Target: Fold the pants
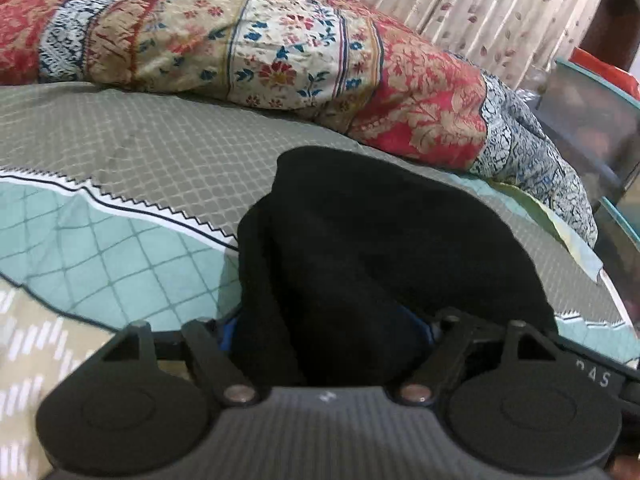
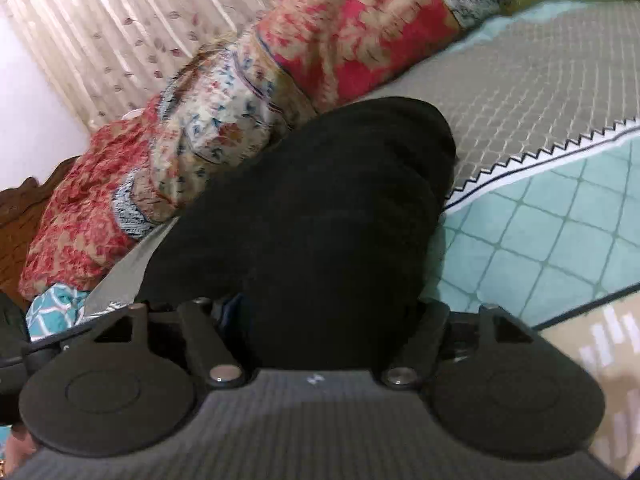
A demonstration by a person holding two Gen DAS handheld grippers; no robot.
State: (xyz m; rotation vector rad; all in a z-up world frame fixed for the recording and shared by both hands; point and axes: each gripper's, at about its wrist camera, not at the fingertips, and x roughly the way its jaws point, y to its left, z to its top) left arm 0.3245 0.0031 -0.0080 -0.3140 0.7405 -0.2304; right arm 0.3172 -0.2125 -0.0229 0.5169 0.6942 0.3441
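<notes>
The black pants point(image 1: 372, 240) lie bunched on the patterned bedsheet point(image 1: 140, 152) and fill the middle of both wrist views. My left gripper point(image 1: 326, 332) is shut on the near edge of the pants; the cloth covers its fingers, with only a bit of blue pad showing. My right gripper point(image 2: 320, 316) is likewise shut on the black pants point(image 2: 320, 200), and its fingers are hidden under the cloth. The pants hang forward from both grippers onto the bedsheet point(image 2: 540, 92).
A rumpled red and cream floral quilt point(image 1: 280, 52) lies along the far side of the bed, also in the right wrist view point(image 2: 248, 92). A pleated curtain point(image 1: 480, 4) hangs behind. A dark glass-topped table point(image 1: 592, 120) stands at the bed's right edge.
</notes>
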